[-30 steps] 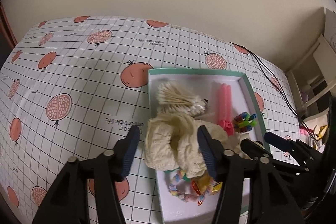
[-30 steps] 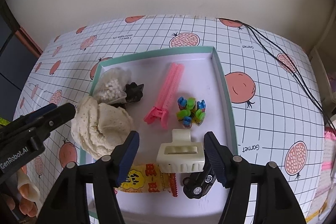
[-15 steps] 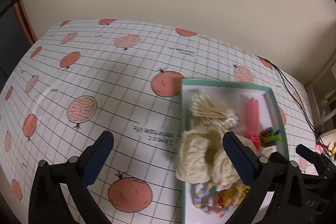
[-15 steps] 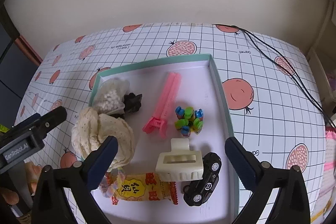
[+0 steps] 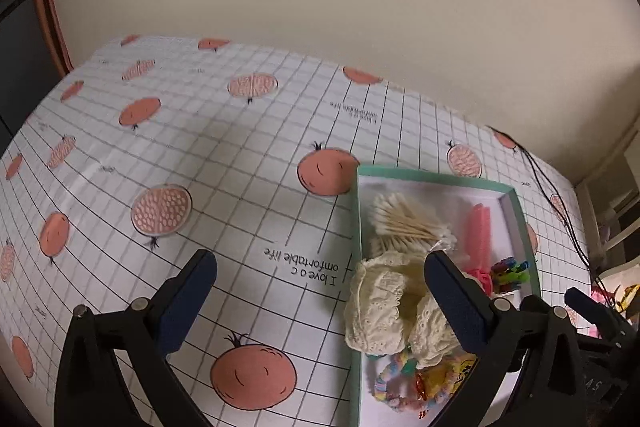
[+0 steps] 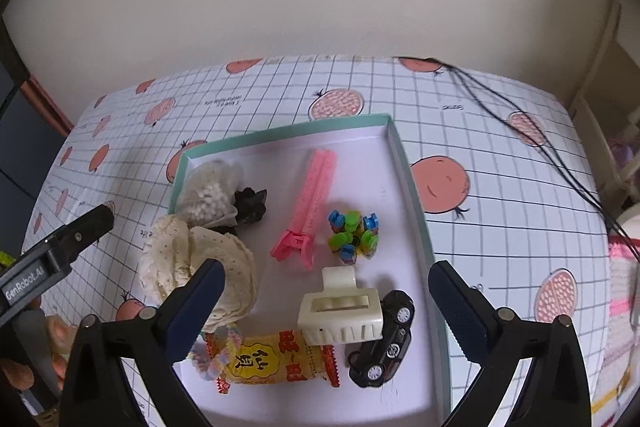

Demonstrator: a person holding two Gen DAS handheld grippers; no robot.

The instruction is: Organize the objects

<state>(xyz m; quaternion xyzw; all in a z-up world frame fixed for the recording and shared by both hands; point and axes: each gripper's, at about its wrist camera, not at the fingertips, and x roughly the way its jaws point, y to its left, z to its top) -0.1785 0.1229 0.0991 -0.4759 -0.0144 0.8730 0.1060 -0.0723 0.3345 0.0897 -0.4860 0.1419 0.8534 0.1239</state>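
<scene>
Tray (image 6: pixel 416 187) sits mid-counter (image 5: pixel 224 163) packed with hair clip (image 6: pixel 342 311), toy car (image 6: pixel 384 343), snack pack (image 6: pixel 272 359), lace cloth (image 6: pixel 192 259), so sorting looks done. Both claws, left (image 5: pixel 320 297) and right (image 6: pixel 324 303), hang spread wide and empty; a second ago both were nearly closed and lower over the tray.

My left gripper (image 5: pixel 320 301) fills the bottom of its own view, jaws spread wide, nothing between them. It also pokes in at the left edge of the right view, my fingers (image 6: pixel 56 335) wrapped on its handle at lower left. My right gripper (image 6: pixel 326 301) sits low in frame, jaws wide apart and empty.
</scene>
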